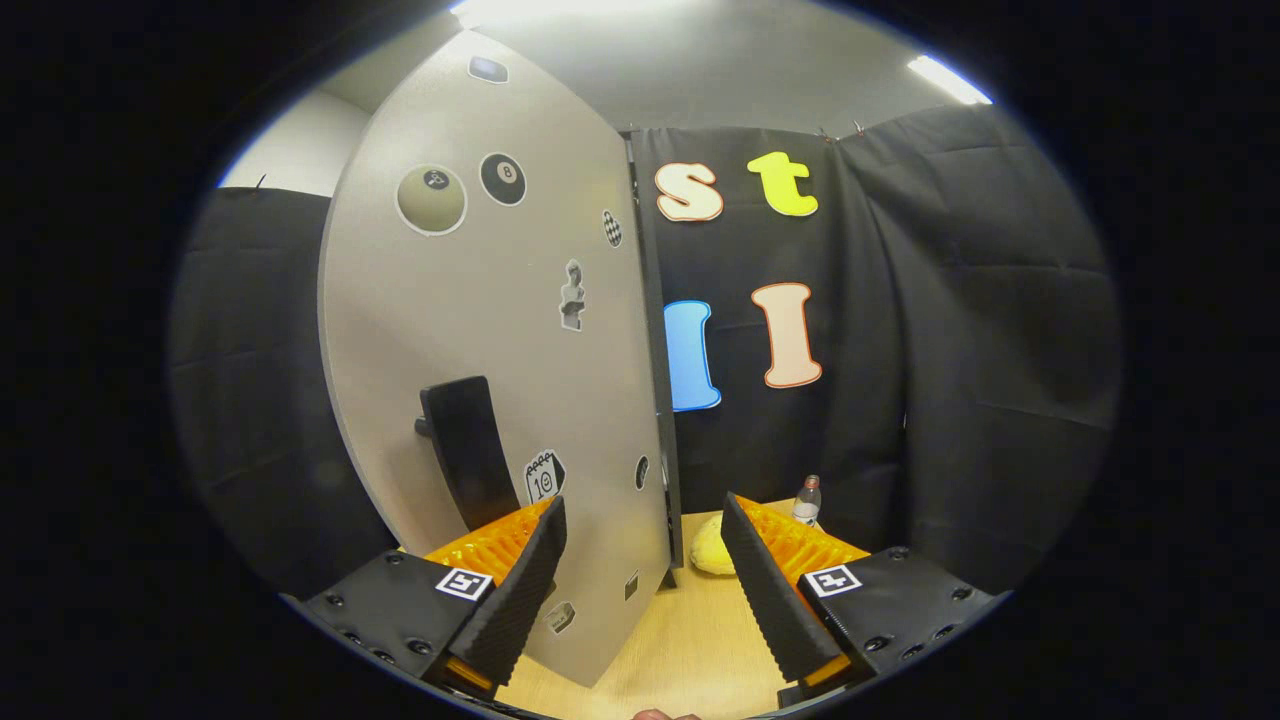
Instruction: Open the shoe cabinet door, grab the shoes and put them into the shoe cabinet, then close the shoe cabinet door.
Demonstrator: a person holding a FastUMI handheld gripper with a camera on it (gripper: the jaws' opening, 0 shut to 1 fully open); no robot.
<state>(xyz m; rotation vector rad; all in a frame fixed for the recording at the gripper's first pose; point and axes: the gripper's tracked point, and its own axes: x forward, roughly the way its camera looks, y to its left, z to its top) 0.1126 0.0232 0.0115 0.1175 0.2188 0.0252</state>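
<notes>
The shoe cabinet's grey door (500, 330), dotted with stickers, stands close ahead of me and slightly to the left. Its black handle (465, 450) sits low on the panel, just above my left finger (520, 590). A dark vertical strip (660, 400) runs down the door's right side and ends between my fingers. My gripper (642, 505) is open, with nothing pressed between the fingers. A yellow shoe-like thing (712, 545) lies on the wooden tabletop (680, 640) just past the door's lower right corner, beside my right finger (765, 590). Whether the door is ajar I cannot tell.
A small clear bottle (808, 498) stands on the table behind the yellow thing, near the black cloth wall (950, 350). More black cloth hangs to the left of the door. A fingertip of the person's hand (655, 714) shows at the bottom.
</notes>
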